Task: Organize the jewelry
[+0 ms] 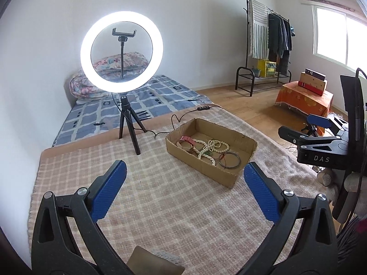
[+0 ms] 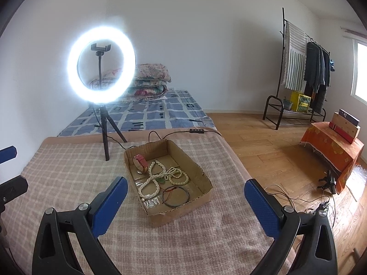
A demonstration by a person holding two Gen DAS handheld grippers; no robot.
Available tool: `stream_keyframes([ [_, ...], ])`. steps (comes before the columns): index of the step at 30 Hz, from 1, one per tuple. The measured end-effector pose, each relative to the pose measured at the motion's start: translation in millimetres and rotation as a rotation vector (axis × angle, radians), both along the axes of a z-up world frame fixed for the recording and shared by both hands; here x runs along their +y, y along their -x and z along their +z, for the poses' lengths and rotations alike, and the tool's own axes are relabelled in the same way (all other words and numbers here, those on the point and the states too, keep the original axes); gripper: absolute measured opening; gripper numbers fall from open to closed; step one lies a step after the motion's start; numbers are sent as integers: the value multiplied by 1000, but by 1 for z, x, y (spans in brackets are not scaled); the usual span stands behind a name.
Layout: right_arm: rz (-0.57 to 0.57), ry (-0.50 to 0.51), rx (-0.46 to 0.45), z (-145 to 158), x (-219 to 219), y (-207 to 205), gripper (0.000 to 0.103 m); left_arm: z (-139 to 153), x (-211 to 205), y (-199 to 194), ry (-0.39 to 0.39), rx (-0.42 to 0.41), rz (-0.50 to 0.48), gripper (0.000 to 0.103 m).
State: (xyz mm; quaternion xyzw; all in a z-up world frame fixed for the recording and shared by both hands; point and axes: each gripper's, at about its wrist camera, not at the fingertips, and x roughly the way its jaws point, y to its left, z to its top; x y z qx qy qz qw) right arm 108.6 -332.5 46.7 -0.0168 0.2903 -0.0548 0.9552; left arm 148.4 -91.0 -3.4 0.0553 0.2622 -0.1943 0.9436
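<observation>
A shallow cardboard tray (image 1: 248,142) (image 2: 201,174) sits on a checked blanket. In it lie a pearl necklace (image 1: 209,147) (image 2: 158,176), a red bracelet (image 1: 187,139) (image 2: 141,161) and thin dark bangles (image 1: 229,160) (image 2: 175,196). My left gripper (image 1: 184,171) is open and empty, above the blanket just in front of the tray. My right gripper (image 2: 185,189) is open and empty, hovering over the tray's near end. The right gripper's body also shows at the right edge of the left wrist view (image 1: 321,146).
A lit ring light on a black tripod (image 1: 128,123) (image 2: 105,133) stands behind the tray, its cable (image 1: 176,120) running past it. The blanket's (image 2: 68,171) right edge drops to a wooden floor (image 2: 275,151) with cables. A mattress lies beyond.
</observation>
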Motion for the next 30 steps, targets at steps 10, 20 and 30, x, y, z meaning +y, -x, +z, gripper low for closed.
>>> stream_keyframes([
  [10,-13,-13,1,-2,-1,-2,103,0,0,0,-9,-4,8,103],
  [20,-15,-17,11,-3,-2,-3,103,0,-1,0,-12,-1,9,103],
  [30,-12,-15,22,-5,-3,-3,103,-1,-1,0,-9,0,7,103],
])
